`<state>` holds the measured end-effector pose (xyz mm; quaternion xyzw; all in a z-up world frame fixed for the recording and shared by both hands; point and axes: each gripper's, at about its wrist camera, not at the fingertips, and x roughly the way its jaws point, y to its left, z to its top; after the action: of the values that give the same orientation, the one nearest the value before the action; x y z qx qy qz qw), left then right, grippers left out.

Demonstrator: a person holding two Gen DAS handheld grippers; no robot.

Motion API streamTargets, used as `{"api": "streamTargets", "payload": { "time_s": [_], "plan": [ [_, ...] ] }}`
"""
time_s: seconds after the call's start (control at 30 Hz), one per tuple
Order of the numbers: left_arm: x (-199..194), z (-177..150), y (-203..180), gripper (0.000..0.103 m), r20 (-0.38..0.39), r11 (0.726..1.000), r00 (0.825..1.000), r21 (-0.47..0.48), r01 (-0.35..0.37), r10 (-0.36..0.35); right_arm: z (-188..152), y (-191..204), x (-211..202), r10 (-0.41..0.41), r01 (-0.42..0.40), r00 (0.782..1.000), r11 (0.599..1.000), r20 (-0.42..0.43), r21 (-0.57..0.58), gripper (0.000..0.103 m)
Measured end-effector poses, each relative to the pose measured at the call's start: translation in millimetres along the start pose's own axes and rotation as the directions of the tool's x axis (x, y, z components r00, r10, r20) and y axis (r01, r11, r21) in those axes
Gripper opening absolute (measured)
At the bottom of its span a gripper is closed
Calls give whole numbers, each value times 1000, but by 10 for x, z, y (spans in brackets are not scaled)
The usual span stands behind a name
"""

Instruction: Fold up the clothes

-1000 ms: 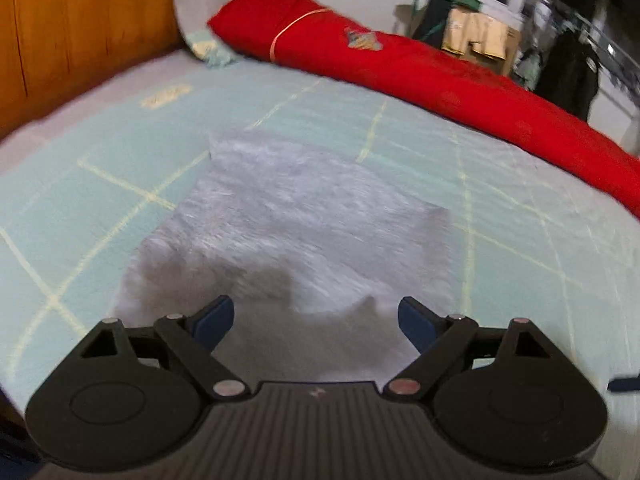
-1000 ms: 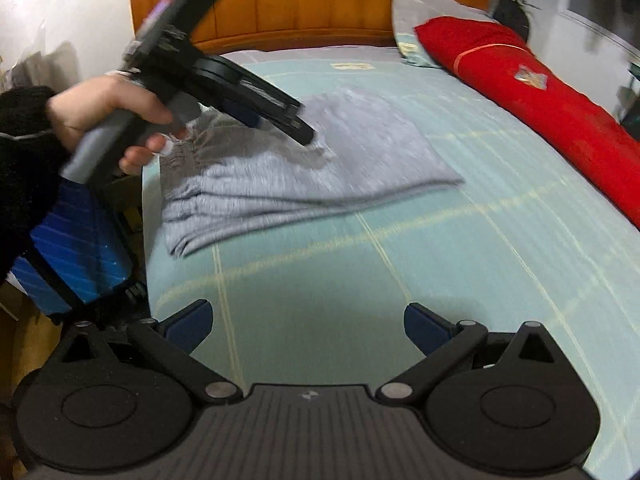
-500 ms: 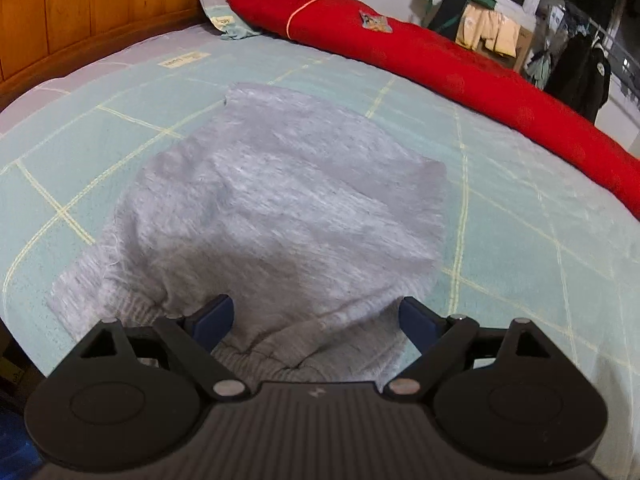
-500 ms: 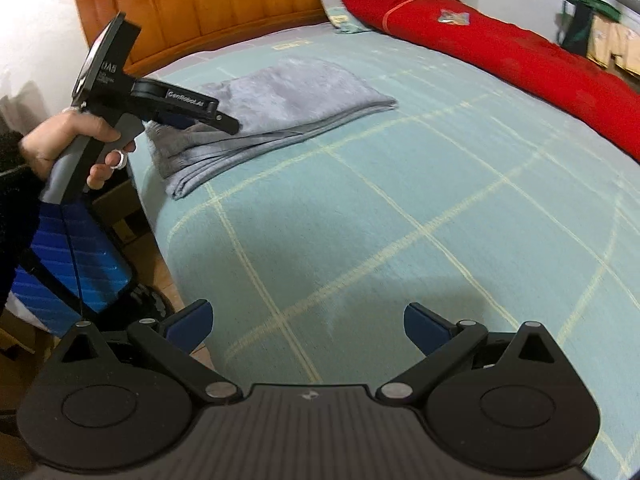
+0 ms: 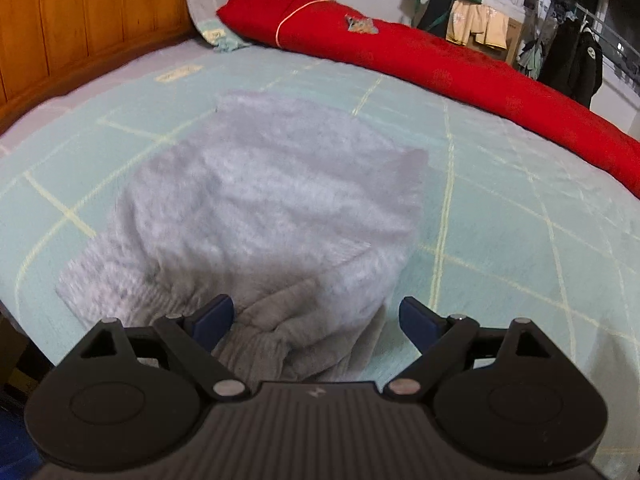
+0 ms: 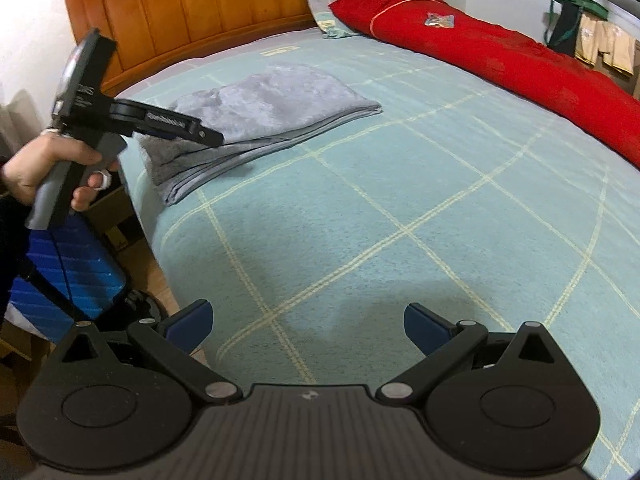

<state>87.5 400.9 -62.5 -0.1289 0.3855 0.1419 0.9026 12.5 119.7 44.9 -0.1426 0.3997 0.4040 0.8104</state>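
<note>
A grey fleecy garment [image 5: 272,200] lies folded flat near the bed's left edge, its ribbed band toward me. My left gripper [image 5: 316,316] hovers open just above that band, the cloth lying under the gap, no pad pressing on it. From the right wrist view the same garment [image 6: 276,100] lies by the headboard corner, and a hand [image 6: 44,168] holds the left gripper [image 6: 200,132] over its near end. My right gripper [image 6: 308,324] stands open over bare sheet, well away from the garment, with nothing between its fingers.
The teal checked sheet [image 6: 420,200] covers the bed. A long red bolster [image 5: 460,76] and a pillow [image 5: 212,12] lie along the far side. The wooden headboard [image 6: 192,12] is at the back. A blue case [image 6: 72,268] stands on the floor beside the bed.
The left gripper drew back and sank a little, so the garment's ribbed band now shows between its fingers. The right gripper moved away from the garment across the sheet. Both stayed open.
</note>
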Motion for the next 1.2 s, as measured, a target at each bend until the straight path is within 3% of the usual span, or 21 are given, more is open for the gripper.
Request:
{"api": "streamTargets", "payload": {
  "time_s": [0.27,0.43,0.57,0.7,0.83,1.0,1.2],
  "plan": [
    [-152,295,93,90,87,1000,996,-7,25,-25,1,-38,51,-19,19,1000,1000,-5,-1,103],
    [116,200,415,90,10,990,1000,-135,26,-25,-25,-80,46,-24,24,1000,1000,0,-2,103],
    [37,143,398,90,21,991,998,-120,54,-52,-54,-194,104,-36,36,999,999,-16,28,103],
    [-101,343,212,90,86,983,985,-88,158,-151,-65,-249,169,-24,25,1000,998,-19,66,103],
    [23,329,-137,94,85,970,966,-4,244,-243,-77,-223,205,-3,4,1000,998,-18,60,103],
    [384,108,-273,94,-5,986,986,8,169,-169,-138,-217,238,-52,52,998,998,-33,17,103],
    [181,242,-418,99,61,988,991,109,114,-121,-215,-365,293,-37,39,998,998,-44,56,103]
  ]
}}
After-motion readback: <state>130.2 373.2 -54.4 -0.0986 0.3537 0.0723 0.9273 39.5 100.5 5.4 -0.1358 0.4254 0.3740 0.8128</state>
